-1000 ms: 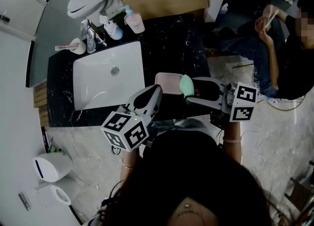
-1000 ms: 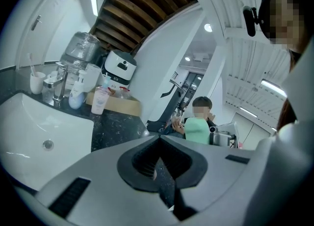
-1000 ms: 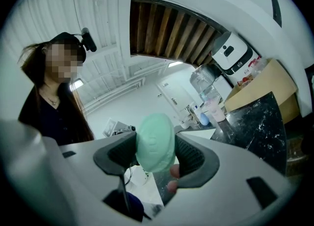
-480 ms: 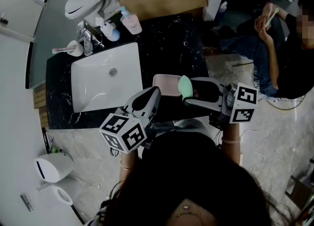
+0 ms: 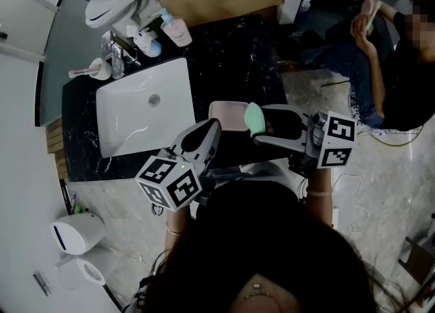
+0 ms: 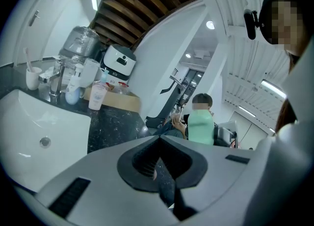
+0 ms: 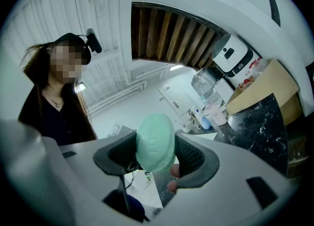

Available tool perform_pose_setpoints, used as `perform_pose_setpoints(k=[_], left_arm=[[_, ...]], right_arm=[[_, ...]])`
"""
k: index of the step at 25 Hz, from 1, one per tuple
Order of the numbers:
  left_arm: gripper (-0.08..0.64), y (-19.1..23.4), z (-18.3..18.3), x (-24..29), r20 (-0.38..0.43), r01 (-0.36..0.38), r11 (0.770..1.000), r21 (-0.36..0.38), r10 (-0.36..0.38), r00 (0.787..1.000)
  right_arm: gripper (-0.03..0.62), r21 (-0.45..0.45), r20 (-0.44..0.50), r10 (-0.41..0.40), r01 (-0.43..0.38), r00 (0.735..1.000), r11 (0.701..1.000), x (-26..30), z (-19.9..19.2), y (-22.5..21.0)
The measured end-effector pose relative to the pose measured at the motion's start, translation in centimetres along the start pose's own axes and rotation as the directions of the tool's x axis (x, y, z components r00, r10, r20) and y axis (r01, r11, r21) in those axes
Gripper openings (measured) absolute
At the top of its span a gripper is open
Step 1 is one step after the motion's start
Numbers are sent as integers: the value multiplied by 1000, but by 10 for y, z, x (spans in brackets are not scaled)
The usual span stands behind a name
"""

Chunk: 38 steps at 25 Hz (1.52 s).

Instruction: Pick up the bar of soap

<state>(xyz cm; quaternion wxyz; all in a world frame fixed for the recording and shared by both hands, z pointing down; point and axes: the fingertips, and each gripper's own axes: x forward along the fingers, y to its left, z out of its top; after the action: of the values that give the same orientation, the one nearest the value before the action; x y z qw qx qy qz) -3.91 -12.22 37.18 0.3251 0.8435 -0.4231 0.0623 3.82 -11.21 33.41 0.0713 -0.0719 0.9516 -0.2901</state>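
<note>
Bar of soap point(image 7: 155, 141): one, pale green, oval. Clamped between the pads of the right gripper point(image 5: 264, 123), its long axis standing across the squeeze and poking out past the pads. It sits at the right edge of the pink soap dish point(image 5: 226, 112); looks lifted clear, though contact can't be ruled out.

Left gripper point(image 6: 159, 157): jaws together, nothing between them, beside the dish's near-left corner.

Count: one dish, one white sink point(image 5: 146, 111), two pump bottles behind it.
</note>
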Motion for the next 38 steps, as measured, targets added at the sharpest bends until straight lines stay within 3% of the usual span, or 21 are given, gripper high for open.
perform_pose_setpoints(k=[38], left_arm=[[9, 7, 0, -15, 13, 0, 1000, -4, 0, 1000]], right_arm=[[245, -17, -12, 20, -20, 1000, 1000, 14, -6, 7]])
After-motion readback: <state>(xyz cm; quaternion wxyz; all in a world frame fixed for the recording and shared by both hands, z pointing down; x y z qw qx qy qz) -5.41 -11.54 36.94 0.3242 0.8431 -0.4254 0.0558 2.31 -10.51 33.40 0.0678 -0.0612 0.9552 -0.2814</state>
